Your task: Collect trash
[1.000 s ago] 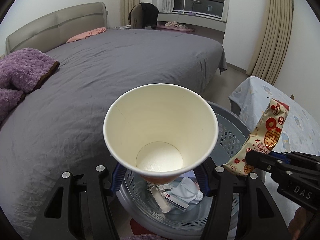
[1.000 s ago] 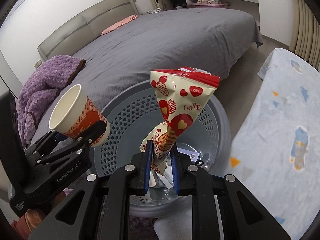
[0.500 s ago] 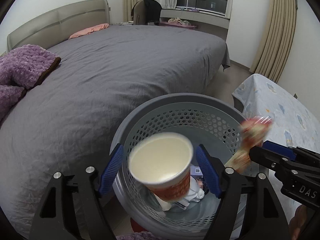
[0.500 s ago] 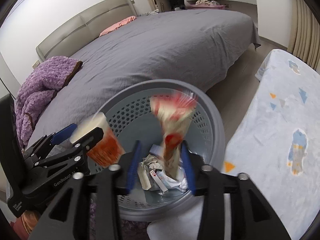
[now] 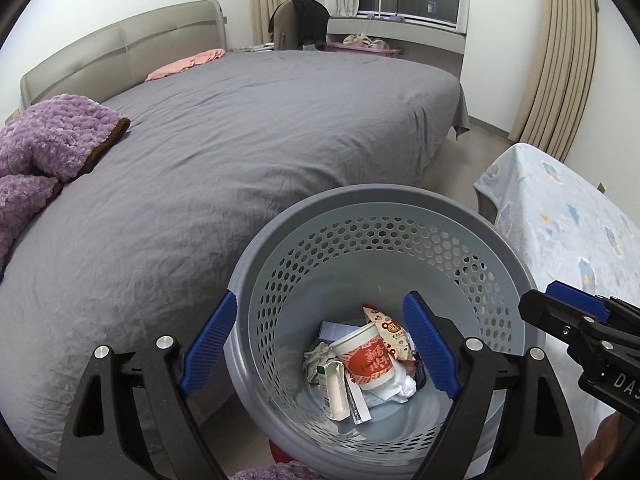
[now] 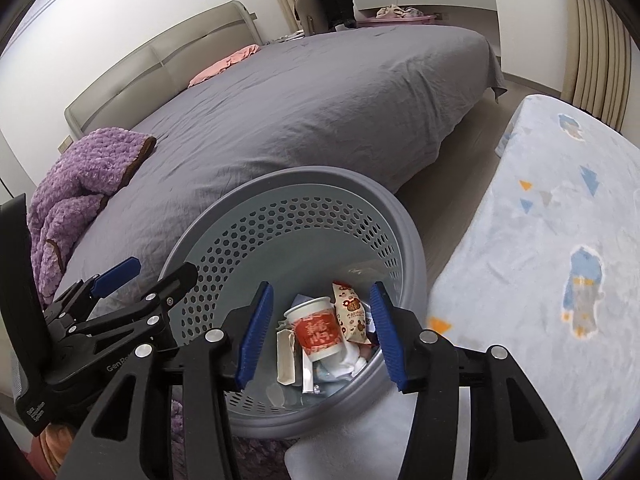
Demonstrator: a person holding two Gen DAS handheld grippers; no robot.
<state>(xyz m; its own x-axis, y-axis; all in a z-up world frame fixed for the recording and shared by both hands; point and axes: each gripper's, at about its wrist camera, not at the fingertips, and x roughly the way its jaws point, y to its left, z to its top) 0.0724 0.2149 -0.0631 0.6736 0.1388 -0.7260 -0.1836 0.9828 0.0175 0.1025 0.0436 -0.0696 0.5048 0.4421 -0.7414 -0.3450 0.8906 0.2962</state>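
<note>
A grey perforated trash basket stands on the floor beside the bed. Inside it lie a red and white paper cup, a red and cream snack wrapper and several scraps of paper and packaging. My left gripper is open and empty above the basket's near rim. My right gripper is open and empty above the basket too. The left gripper also shows in the right wrist view, and the right gripper's tip shows in the left wrist view.
A large bed with a grey cover lies behind the basket. A purple fluffy blanket lies at its left, a pink pillow near the headboard. A surface with a pale blue patterned cloth stands at the right.
Both grippers have opened. The cup fell from the left gripper and the wrapper from the right; both now lie in the basket.
</note>
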